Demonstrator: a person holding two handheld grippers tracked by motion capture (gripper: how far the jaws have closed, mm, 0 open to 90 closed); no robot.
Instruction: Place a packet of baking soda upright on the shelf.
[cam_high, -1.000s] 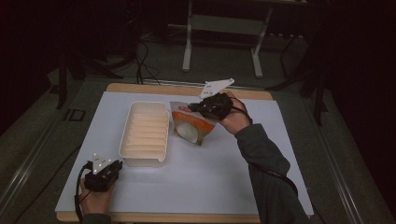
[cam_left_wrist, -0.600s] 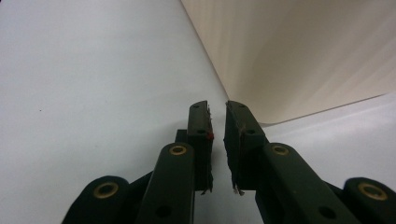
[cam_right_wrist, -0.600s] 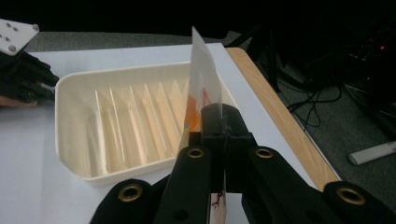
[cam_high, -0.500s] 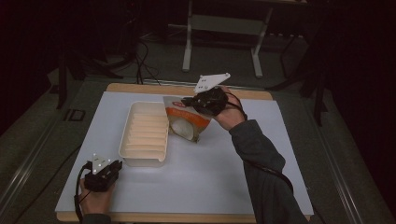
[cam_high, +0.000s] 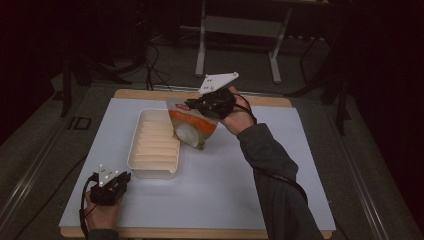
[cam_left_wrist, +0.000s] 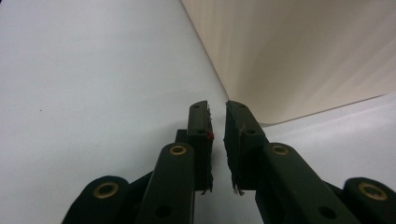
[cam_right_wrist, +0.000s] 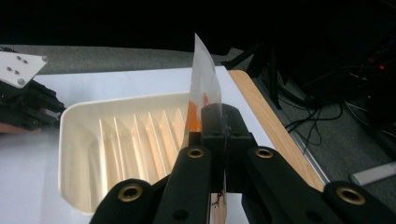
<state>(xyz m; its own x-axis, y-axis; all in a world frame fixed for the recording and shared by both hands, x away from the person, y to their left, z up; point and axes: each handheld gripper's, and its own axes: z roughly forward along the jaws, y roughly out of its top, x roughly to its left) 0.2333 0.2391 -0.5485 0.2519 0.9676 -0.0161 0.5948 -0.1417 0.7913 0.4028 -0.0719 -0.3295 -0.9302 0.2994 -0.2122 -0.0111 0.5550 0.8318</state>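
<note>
Over the far right edge of the ribbed tray (cam_high: 154, 145), the right claw (cam_high: 200, 106) is gripping the top of an orange and white pouch (cam_high: 192, 128), its jaws pinched tight on the thin upper seam so that the pouch is hanging tilted, its lower corner just right of the tray wall. Near the tray's front left corner, the left claw (cam_high: 119, 179) is resting on the white desk (cam_high: 240, 190), its 2 jaws standing almost together with a narrow gap and nothing between them. I am judging the hold risky: only 1 thin film edge is sitting between the jaws, so the pouch may be slipping out or swinging, catching on the tray rim and dropping outside it.
</note>
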